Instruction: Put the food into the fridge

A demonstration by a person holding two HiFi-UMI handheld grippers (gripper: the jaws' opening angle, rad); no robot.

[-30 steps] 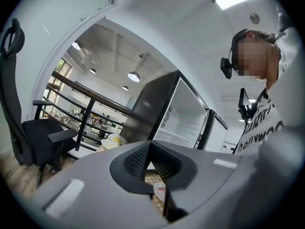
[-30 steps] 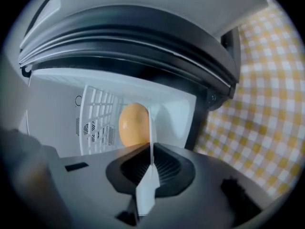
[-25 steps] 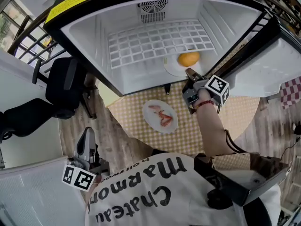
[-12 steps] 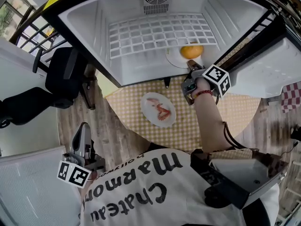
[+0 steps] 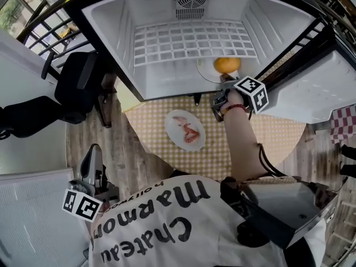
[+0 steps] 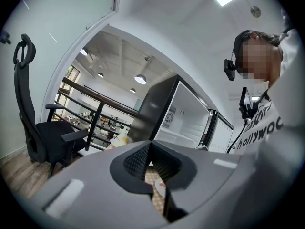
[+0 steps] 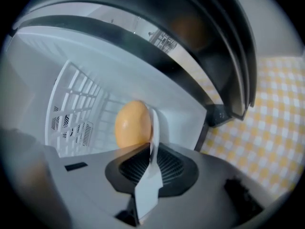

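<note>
The fridge stands open with a white wire shelf inside. A white plate carrying an orange sits at the front right of the fridge's interior, and my right gripper is shut on its near rim. In the right gripper view the plate rim stands edge-on between the jaws, with the orange just beyond. A second plate with red food lies on the checkered table. My left gripper hangs low at the left, shut and empty.
The fridge door is swung open at the right. A black office chair stands left of the fridge. In the left gripper view the chair and the open fridge show beyond the jaws.
My right gripper has pushed the plate with the orange slightly deeper into the fridge. The left gripper has stayed low at the person's side.
</note>
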